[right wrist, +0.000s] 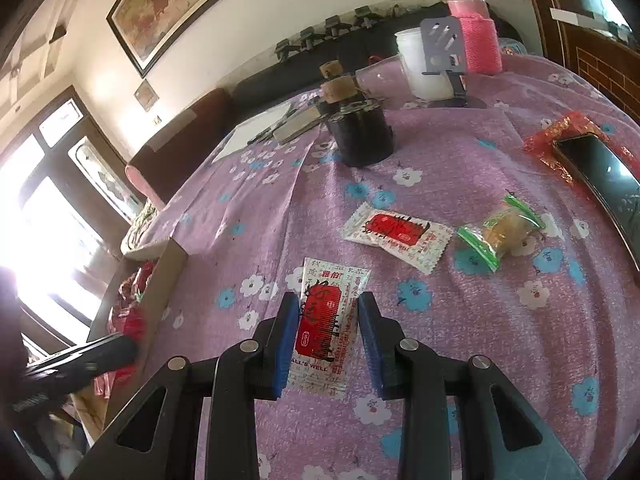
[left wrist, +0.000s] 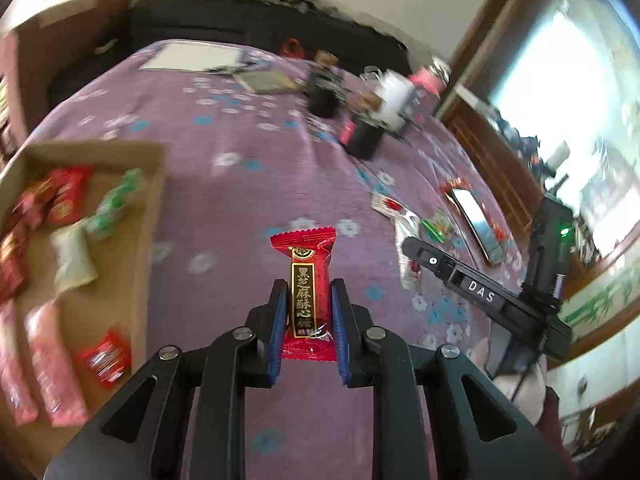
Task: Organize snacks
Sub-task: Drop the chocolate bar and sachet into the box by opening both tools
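Observation:
My left gripper (left wrist: 309,292) is shut on a red candy bar wrapper (left wrist: 308,292) with gold lettering, held above the purple flowered tablecloth (left wrist: 240,200). A cardboard box (left wrist: 154,200) with several snacks lies to its left. My right gripper (right wrist: 328,312) is open, its blue pads on either side of a white-and-red snack packet (right wrist: 326,320) lying on the cloth. A second white-and-red packet (right wrist: 396,236) and a green-edged cookie packet (right wrist: 502,230) lie farther right. The right gripper's body (left wrist: 480,292) shows in the left wrist view.
A phone (right wrist: 604,176) on red wrapping lies at the right. Black jars with corks (right wrist: 360,136), a white cup (right wrist: 418,64), a pink bottle (right wrist: 476,32) and papers (right wrist: 256,130) stand at the back. The box edge (right wrist: 160,288) is at the left.

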`<action>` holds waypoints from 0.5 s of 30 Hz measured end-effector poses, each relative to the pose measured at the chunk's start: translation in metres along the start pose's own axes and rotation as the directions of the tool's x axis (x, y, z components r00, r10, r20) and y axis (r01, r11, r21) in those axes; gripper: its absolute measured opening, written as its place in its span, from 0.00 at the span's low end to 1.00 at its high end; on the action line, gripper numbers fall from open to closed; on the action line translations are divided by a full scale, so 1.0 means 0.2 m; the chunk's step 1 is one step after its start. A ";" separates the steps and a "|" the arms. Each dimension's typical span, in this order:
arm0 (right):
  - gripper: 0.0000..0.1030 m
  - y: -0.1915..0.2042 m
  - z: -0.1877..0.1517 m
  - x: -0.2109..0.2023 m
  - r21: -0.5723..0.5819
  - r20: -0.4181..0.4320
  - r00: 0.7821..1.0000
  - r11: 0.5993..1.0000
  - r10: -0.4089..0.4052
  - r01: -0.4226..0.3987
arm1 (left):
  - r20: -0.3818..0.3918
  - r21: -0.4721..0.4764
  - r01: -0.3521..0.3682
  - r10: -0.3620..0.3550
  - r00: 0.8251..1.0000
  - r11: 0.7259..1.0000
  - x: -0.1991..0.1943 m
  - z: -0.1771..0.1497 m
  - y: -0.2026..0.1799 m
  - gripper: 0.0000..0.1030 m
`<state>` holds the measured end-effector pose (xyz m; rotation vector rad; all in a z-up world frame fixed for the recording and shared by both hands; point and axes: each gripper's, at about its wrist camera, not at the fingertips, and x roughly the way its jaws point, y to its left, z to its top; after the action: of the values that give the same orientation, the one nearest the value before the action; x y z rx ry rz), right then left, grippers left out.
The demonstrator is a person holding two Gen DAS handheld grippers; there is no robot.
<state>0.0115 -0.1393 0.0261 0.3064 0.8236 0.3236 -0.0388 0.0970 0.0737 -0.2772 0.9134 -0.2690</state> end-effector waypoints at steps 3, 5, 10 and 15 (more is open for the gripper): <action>0.31 0.02 -0.01 0.02 -0.018 -0.009 1.000 1.000 -0.011 0.011 | 0.044 -0.082 -0.024 0.028 0.999 0.996 -0.13 -0.06 0.18 0.18; 0.31 0.04 -0.03 0.03 -0.033 -0.014 1.000 0.999 -0.017 0.017 | 0.087 -0.141 -0.067 0.080 0.993 0.988 -0.23 -0.12 0.33 0.18; 0.31 0.16 -0.08 0.04 -0.112 -0.010 0.999 0.992 -0.053 0.052 | 0.133 -0.292 -0.128 0.173 0.976 0.948 -0.41 -0.22 0.66 0.18; 0.31 0.42 -0.14 -0.02 -0.175 -0.018 0.999 0.984 0.032 -0.035 | 0.138 -0.351 -0.158 0.217 0.966 0.923 -0.51 -0.29 0.84 0.18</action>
<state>-0.0262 -0.0602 0.0428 0.1538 0.7994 0.4277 -0.1258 0.2820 0.0557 -0.5185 0.8026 0.0933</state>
